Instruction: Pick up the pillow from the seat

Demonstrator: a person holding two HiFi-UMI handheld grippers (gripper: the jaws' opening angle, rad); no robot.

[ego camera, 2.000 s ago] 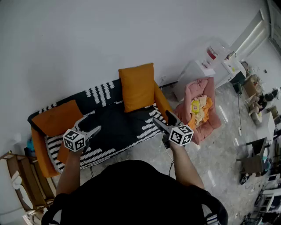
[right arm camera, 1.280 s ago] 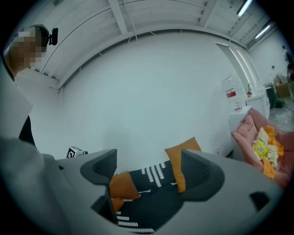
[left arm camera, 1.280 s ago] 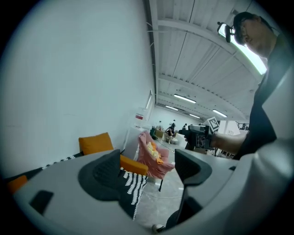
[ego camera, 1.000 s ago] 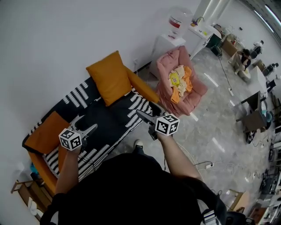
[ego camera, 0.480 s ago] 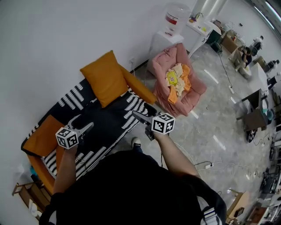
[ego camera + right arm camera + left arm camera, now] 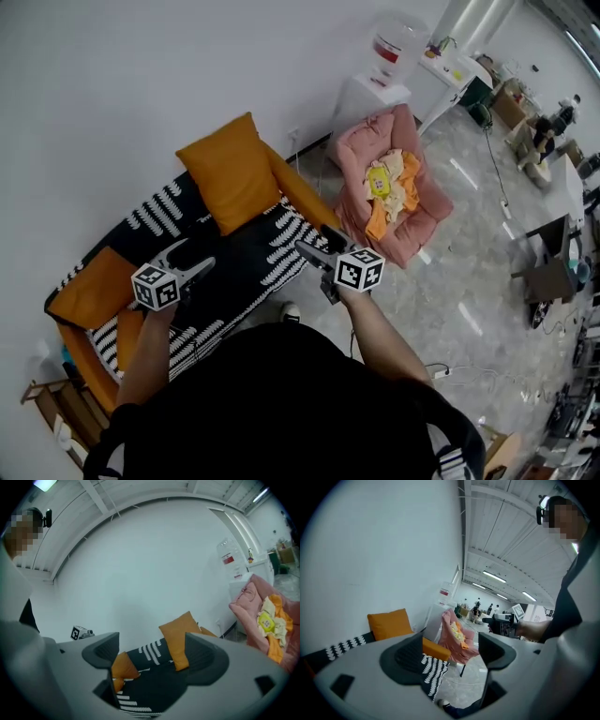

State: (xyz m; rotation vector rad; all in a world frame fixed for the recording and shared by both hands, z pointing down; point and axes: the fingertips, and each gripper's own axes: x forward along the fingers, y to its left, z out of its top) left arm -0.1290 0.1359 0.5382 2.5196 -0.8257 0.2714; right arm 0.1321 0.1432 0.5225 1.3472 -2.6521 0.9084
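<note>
Two orange pillows are on the one sofa seat (image 6: 242,255). The upright pillow (image 6: 232,173) leans against the wall at 11 o'clock. The second pillow (image 6: 92,286) lies at 9 o'clock, partly hidden behind the left gripper (image 6: 194,258). The left gripper and the right gripper (image 6: 314,242) point nearly level over the seat, jaws wide and empty, clear of both pillows.

Bright, even indoor light w/ soft shadows; ceiling strip lamps (image 6: 493,577) glow up ahead of my left gripper (image 6: 451,645), no glare. Fisheye bends edges, corners black. Jaws up close look blurry.
</note>
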